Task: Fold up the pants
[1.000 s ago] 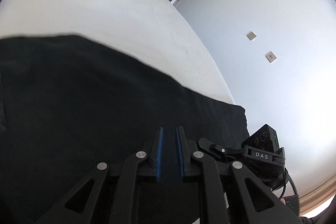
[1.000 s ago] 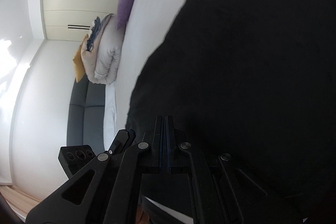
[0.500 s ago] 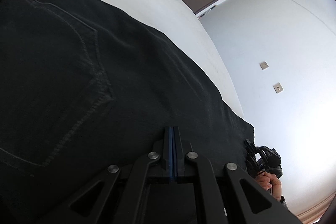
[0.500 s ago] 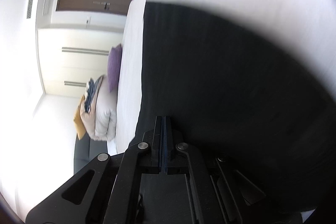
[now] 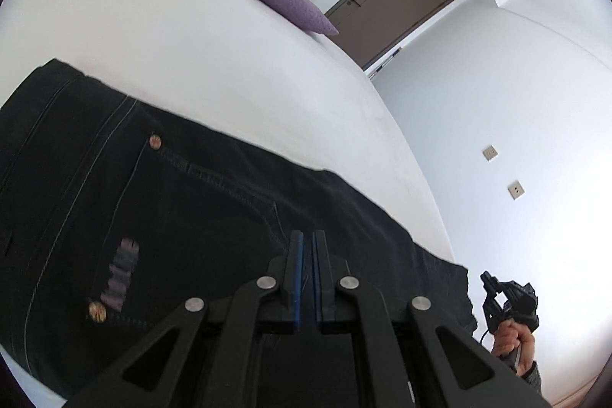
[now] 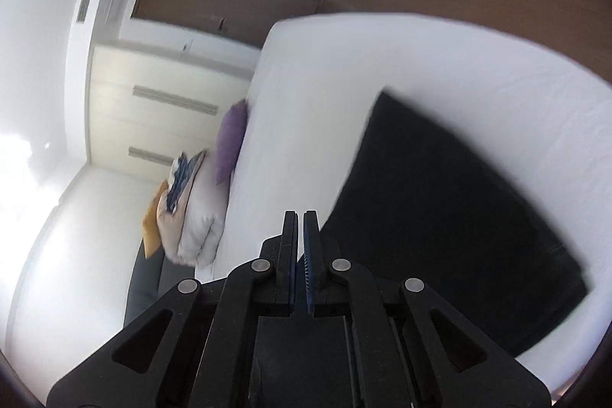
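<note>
Now both claws are clear of the pants point(image 5: 214, 236), which lie flat on the bed point(image 5: 191, 64). Left claw point(image 5: 307, 251), open a second ago, has closed to a sliver, empty; right claw point(image 6: 300, 228) likewise near-shut and empty. That fold looks finished.

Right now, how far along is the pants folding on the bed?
Done, it seems: the black pants lie flat and smooth on the white bed, with tidy edges. In hand: nothing. The left gripper and right gripper are both shut, with no cloth visible between them. Left: I cannot tell how many folds are in, so perhaps one more.
</note>
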`<state>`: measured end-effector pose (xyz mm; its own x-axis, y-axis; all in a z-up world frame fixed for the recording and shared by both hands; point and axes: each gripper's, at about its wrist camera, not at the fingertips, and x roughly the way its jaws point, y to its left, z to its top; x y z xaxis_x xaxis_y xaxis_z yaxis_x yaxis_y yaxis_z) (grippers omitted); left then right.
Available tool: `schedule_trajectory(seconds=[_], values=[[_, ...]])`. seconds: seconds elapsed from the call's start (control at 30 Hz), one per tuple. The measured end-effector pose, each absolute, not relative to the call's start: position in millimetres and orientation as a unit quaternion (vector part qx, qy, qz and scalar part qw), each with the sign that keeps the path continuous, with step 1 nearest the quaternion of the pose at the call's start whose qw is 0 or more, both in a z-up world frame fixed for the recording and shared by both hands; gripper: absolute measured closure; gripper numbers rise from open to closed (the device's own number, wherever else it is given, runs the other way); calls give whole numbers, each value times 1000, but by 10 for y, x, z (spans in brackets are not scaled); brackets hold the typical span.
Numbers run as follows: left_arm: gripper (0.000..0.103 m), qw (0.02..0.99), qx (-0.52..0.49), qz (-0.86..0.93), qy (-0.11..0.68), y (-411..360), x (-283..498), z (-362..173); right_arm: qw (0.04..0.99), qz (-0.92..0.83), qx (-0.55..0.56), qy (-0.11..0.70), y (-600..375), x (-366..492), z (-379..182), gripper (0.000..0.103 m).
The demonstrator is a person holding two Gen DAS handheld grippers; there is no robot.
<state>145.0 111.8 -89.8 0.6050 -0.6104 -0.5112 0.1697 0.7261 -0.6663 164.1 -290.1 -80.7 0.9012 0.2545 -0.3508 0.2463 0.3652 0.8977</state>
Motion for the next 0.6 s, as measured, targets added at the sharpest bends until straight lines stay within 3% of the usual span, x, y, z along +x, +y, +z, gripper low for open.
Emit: schedule_trajectory(seconds=[0.13,0.2,0.3,0.43,0.6], values=[[99,835,-291,-205,421,1125,1833,-1136,774,119,534,319,-1736,2536,-868,100],[100,824,-285,-185,453,1129,1891,-1370,758,144,526,358,-1287,2864,-1062,100],[98,814,-323,-203,439,1259,1835,-1545,735,135,520,413,-963,3141,-1512,102],[98,816,-313,-201,444,1273,1870,-1516,765,107,514,374,-1104,3006,-1601,103],[98,820,-308,-197,441,1259,1920,-1562,757,11,580,301,-2179,2756,-1562,103]])
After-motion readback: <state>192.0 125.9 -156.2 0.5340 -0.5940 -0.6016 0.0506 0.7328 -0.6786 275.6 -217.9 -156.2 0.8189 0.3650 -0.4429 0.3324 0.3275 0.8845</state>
